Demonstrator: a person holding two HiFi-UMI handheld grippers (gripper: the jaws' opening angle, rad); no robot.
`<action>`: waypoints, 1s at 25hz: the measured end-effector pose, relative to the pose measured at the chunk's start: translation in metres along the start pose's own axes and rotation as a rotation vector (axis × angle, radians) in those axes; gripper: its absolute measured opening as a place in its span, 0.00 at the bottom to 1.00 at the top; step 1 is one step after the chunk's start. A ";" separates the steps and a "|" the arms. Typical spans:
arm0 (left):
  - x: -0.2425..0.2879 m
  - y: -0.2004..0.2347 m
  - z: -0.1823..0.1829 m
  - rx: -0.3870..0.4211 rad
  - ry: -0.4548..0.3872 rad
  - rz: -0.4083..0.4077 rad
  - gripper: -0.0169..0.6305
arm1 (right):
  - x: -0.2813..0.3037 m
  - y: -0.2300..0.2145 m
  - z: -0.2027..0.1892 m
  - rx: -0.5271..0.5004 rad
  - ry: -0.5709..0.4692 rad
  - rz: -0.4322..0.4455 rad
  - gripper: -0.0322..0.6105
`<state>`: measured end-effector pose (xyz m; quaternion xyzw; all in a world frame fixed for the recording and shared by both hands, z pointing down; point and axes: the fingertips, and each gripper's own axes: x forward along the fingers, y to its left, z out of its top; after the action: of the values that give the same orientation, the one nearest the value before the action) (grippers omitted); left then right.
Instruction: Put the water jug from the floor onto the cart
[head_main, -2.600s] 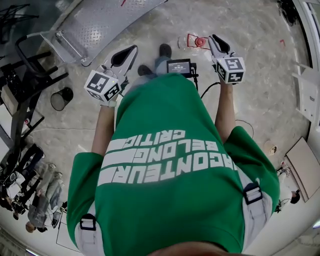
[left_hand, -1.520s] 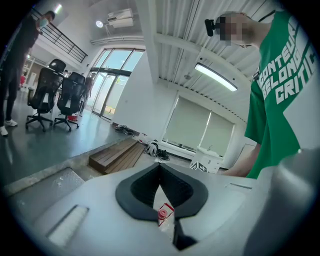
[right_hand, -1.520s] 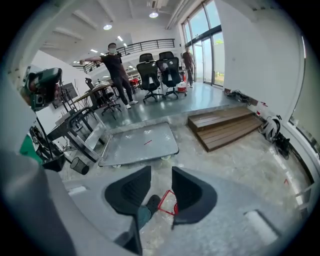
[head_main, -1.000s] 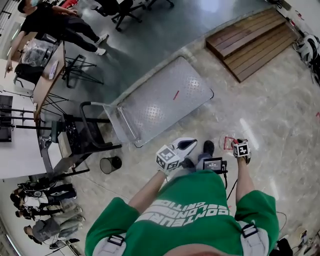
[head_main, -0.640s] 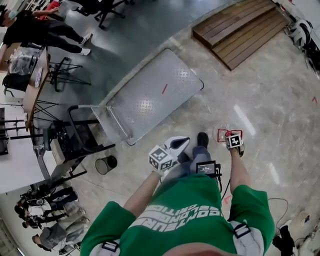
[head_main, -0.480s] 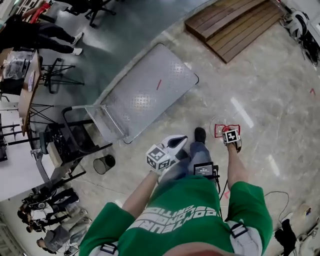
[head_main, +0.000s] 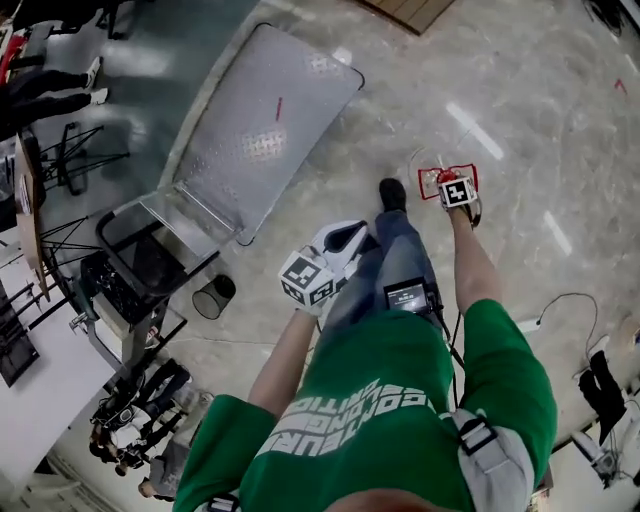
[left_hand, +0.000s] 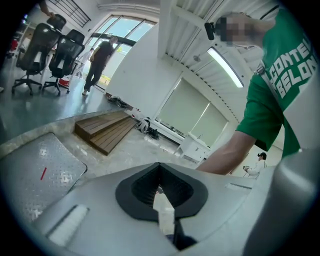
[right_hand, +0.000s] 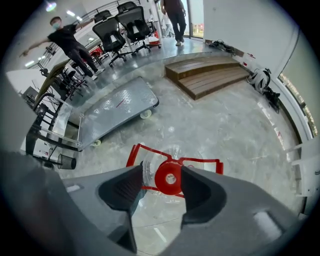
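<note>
Cap of the water jug lies between the lowered, just-opened right tongs; left tongs closed.

Right arm extended downward. Right gripper points steeply down. Its fingers stand apart, having just been opening, with the water jug cap between them. Left gripper is near level, its fingers closed and empty.

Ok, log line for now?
right gripper: jaws just been opening, around red cap | clear plastic water jug: on floor | grey metal cart: unloaded | left gripper: jaws together
</note>
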<state>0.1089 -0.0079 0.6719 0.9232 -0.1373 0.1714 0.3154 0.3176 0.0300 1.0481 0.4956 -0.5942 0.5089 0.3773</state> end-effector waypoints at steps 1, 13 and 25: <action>0.000 -0.001 -0.004 -0.005 0.007 0.000 0.05 | 0.000 -0.003 -0.008 0.006 0.037 -0.026 0.39; -0.006 -0.009 -0.046 -0.070 0.064 0.017 0.05 | 0.012 -0.018 -0.007 -0.030 -0.052 -0.210 0.39; 0.002 -0.012 -0.057 -0.110 0.084 0.018 0.05 | 0.008 -0.025 -0.010 -0.013 -0.098 -0.299 0.44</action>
<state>0.1020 0.0369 0.7084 0.8953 -0.1412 0.2049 0.3695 0.3398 0.0380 1.0639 0.6005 -0.5347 0.4183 0.4225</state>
